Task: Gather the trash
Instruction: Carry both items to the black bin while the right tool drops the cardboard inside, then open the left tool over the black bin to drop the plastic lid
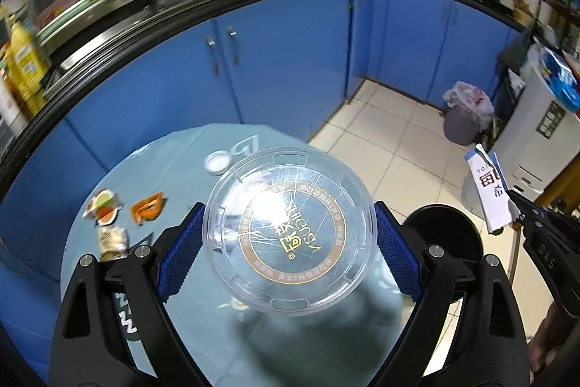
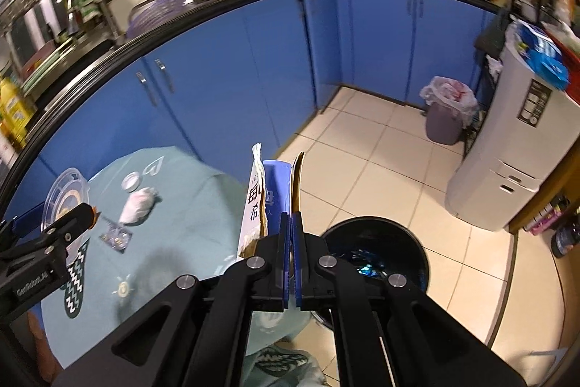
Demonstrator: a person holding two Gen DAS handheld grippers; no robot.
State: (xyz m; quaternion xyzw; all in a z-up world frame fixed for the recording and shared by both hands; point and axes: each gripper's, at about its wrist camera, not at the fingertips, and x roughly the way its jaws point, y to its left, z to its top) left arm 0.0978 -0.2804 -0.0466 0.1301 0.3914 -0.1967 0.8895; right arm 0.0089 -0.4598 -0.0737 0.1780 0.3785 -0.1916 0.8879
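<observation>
Currently logged:
left gripper (image 1: 288, 234): fingers clamped on clear plastic lid (image 1: 288, 242), held over worktop (image 1: 203, 332)
right gripper (image 2: 291, 223): fingers pressed together on torn carton (image 2: 255, 202)

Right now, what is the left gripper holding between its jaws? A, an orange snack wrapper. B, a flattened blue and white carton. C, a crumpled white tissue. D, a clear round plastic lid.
D: the left gripper has its blue pads pressed on either side of the clear round plastic lid, while the carton is pinched in the right gripper.
</observation>
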